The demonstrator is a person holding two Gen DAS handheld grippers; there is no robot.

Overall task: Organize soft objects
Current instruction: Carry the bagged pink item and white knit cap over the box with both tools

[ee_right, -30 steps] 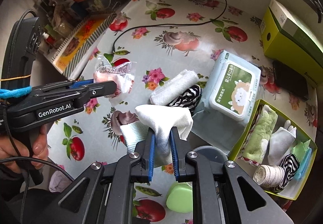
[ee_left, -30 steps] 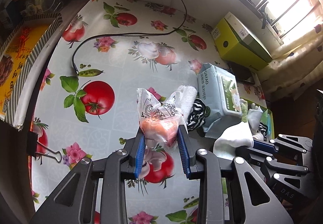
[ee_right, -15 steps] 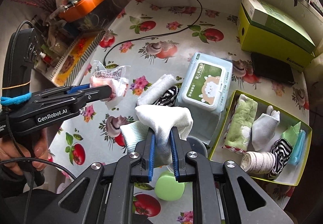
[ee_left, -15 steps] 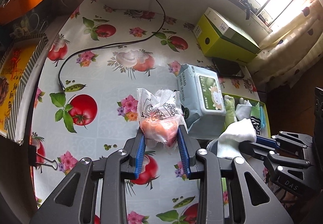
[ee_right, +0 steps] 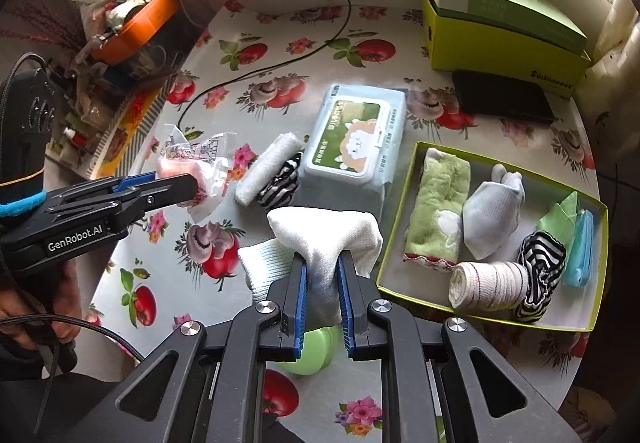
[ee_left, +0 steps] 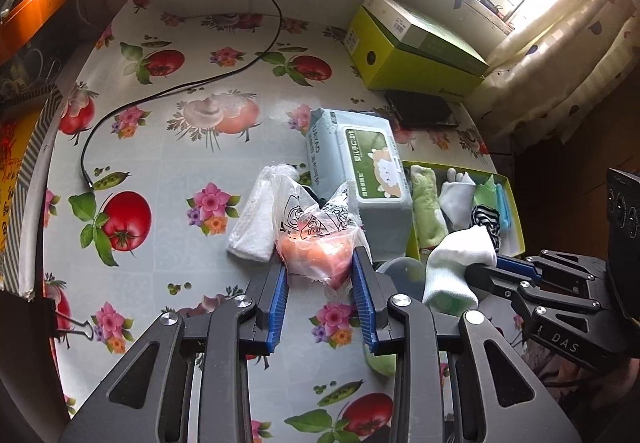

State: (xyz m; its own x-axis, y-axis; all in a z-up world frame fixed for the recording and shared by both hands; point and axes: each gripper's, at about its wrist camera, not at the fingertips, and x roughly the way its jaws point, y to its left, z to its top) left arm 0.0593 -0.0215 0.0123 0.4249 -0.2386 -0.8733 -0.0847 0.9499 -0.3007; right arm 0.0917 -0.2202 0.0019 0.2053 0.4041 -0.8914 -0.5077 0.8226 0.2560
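Observation:
My left gripper (ee_left: 320, 271) is shut on a clear plastic bag with something pink inside (ee_left: 316, 239) and holds it above the table; the bag also shows in the right wrist view (ee_right: 192, 167). My right gripper (ee_right: 323, 275) is shut on a white sock (ee_right: 332, 235), also held in the air, just left of the yellow-green tray (ee_right: 600, 267). The tray holds a green towel (ee_right: 438, 211), a white sock (ee_right: 494, 211), a rolled bandage (ee_right: 488, 285), a striped sock (ee_right: 540, 275) and folded green and blue cloths. A white rolled cloth (ee_right: 268, 167) and a striped sock (ee_right: 282, 179) lie on the table.
A wet-wipes pack (ee_right: 356, 135) lies beside the tray. A yellow-green box (ee_right: 500, 35) and a black case (ee_right: 500, 99) stand at the back. A black cable (ee_left: 180, 91) crosses the flowered tablecloth. A green lid (ee_right: 316, 351) sits below my right gripper. Clutter lines the left edge.
Both grippers have pulled back and up with their loads, so more of the table and the tray have come into view. Both grips are unchanged.

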